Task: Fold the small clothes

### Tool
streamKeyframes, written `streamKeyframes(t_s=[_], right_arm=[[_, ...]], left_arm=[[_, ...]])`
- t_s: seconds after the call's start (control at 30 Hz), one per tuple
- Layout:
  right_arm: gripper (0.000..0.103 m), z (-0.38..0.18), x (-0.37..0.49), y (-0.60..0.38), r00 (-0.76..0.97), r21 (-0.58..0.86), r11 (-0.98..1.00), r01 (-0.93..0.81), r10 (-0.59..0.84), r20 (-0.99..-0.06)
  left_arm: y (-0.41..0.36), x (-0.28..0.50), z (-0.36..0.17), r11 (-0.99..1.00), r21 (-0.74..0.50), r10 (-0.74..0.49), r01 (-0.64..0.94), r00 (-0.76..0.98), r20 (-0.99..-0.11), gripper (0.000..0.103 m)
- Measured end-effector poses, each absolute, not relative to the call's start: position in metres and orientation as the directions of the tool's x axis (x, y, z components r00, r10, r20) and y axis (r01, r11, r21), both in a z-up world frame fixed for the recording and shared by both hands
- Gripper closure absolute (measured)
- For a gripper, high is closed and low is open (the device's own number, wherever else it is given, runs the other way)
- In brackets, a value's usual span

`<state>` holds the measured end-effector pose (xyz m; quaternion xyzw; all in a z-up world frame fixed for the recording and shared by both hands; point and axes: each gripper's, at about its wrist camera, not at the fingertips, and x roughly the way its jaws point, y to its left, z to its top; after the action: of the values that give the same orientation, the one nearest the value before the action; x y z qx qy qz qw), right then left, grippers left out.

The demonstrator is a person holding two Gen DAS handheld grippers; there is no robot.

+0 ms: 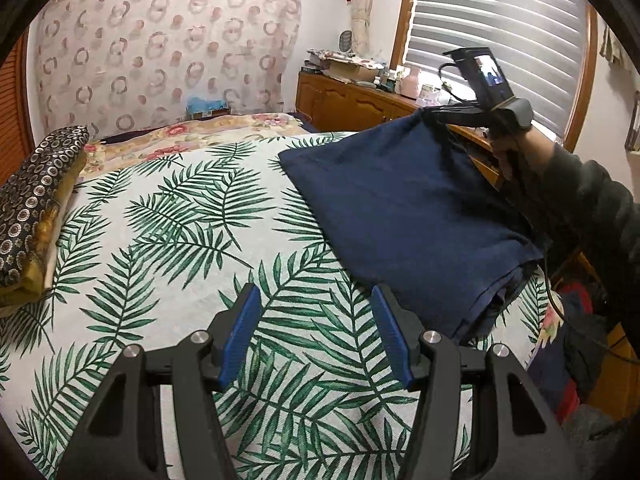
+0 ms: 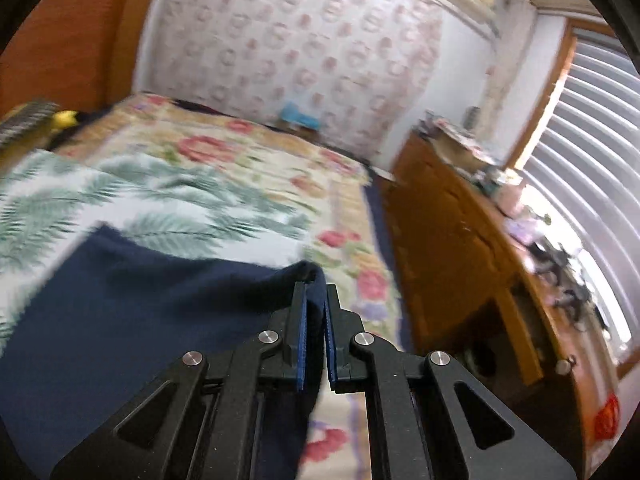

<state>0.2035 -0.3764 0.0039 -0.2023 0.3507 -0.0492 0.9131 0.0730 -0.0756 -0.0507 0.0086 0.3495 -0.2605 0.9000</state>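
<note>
A navy blue garment (image 1: 404,216) lies on the palm-leaf bedspread (image 1: 168,220), its far right corner lifted off the bed. My right gripper (image 1: 434,114) is shut on that corner, held up by a hand in a dark sleeve. In the right wrist view the blue pads of my right gripper (image 2: 315,292) pinch a fold of the navy garment (image 2: 140,300), which drapes down to the left. My left gripper (image 1: 316,296) hovers open over the bedspread just left of the garment's near edge, with nothing between its fingers.
A patterned dark pillow (image 1: 36,208) lies at the bed's left edge. A floral blanket (image 1: 192,136) covers the far end of the bed. A wooden dresser (image 1: 360,100) with clutter stands under the blinds on the right. A pile of clothes (image 1: 576,344) sits beside the bed.
</note>
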Motion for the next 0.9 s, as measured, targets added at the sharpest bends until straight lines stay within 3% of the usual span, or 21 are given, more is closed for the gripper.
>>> streamKeyframes(t_s=[0.07,0.13,0.23,0.43,0.73,0.9], right_arm=[[0.097,-0.004,0.211,-0.389,0.727,-0.383,0.924,-0.022,-0.248,-0.64],[0.083,-0.006,0.213,-0.393,0.714,-0.363,0.932,0.002,-0.255,-0.652],[0.071,0.0,0.203,-0.395,0.724,-0.335,0.942,0.004,-0.234,-0.649],[0.06,0.015,0.159,-0.385,0.744,-0.263,0.963,-0.062,-0.131,-0.655],[0.056,0.0,0.075,-0.368,0.723,-0.118,0.976,-0.18,0.05,-0.689],[0.056,-0.01,0.047,-0.365,0.714,-0.103,0.975,-0.198,0.072,-0.697]], left_arm=[[-0.078,0.073,-0.053,0.863,-0.164,-0.462,0.478,0.615,-0.639,0.046],[-0.079,0.072,-0.053,0.862,-0.164,-0.463,0.48,0.613,-0.64,0.046],[-0.082,0.071,-0.052,0.857,-0.161,-0.468,0.489,0.609,-0.64,0.046],[-0.09,0.068,-0.049,0.849,-0.155,-0.476,0.505,0.605,-0.638,0.046],[-0.105,0.069,-0.048,0.838,-0.139,-0.48,0.528,0.591,-0.649,0.046],[-0.117,0.069,-0.048,0.828,-0.125,-0.481,0.547,0.578,-0.66,0.046]])
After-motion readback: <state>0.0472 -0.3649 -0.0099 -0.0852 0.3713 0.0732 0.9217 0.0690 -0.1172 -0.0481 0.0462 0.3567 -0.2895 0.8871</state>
